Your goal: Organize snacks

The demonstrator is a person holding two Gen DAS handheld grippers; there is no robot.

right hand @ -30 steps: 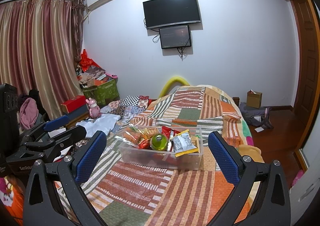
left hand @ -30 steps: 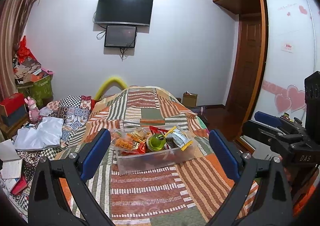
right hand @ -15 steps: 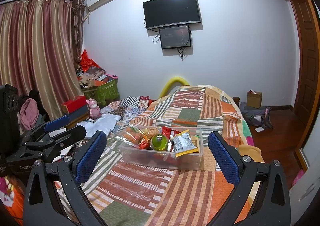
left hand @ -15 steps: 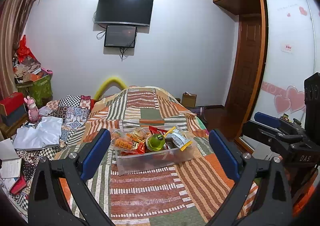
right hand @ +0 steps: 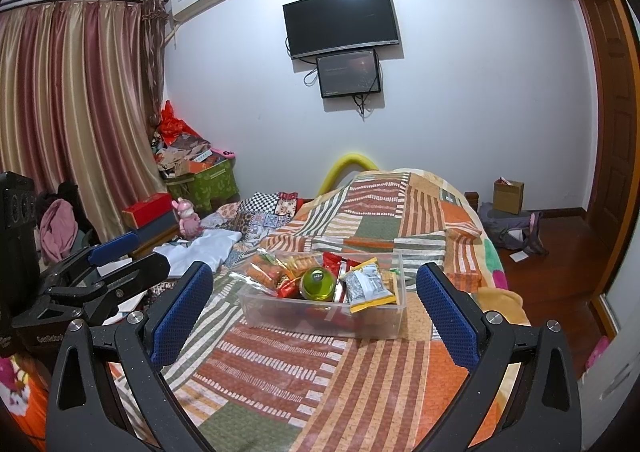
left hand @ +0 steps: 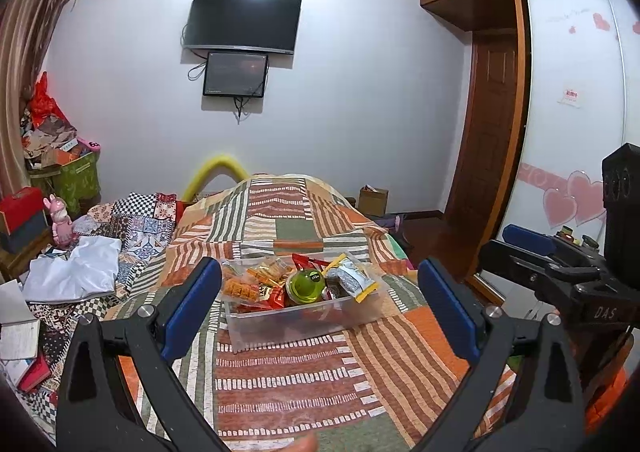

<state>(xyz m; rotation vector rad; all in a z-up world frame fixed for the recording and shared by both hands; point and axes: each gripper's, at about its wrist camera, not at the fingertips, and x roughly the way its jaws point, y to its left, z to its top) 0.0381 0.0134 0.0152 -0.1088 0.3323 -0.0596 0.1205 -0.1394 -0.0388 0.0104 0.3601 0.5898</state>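
Observation:
A clear plastic bin [left hand: 280, 326] [right hand: 372, 322] sits on the patchwork bedspread [left hand: 288, 372] [right hand: 360, 384], full of snacks: orange packets [left hand: 240, 288], a green-lidded jar [left hand: 306, 284] [right hand: 318, 283], a grey and yellow pouch [left hand: 354, 278] [right hand: 366, 286] and red packets. My left gripper [left hand: 320, 308] is open and empty, held back from the bin. My right gripper [right hand: 314, 306] is open and empty, also short of the bin. Each gripper shows at the edge of the other's view: right gripper [left hand: 560, 272], left gripper [right hand: 92, 272].
White cloth [left hand: 76, 272] and patterned bedding lie left of the bed. A pink toy [right hand: 188, 218], red box [right hand: 146, 208] and green crate [right hand: 204, 182] stand by the curtain. A cardboard box [right hand: 508, 196] and bag lie on the wooden floor at right.

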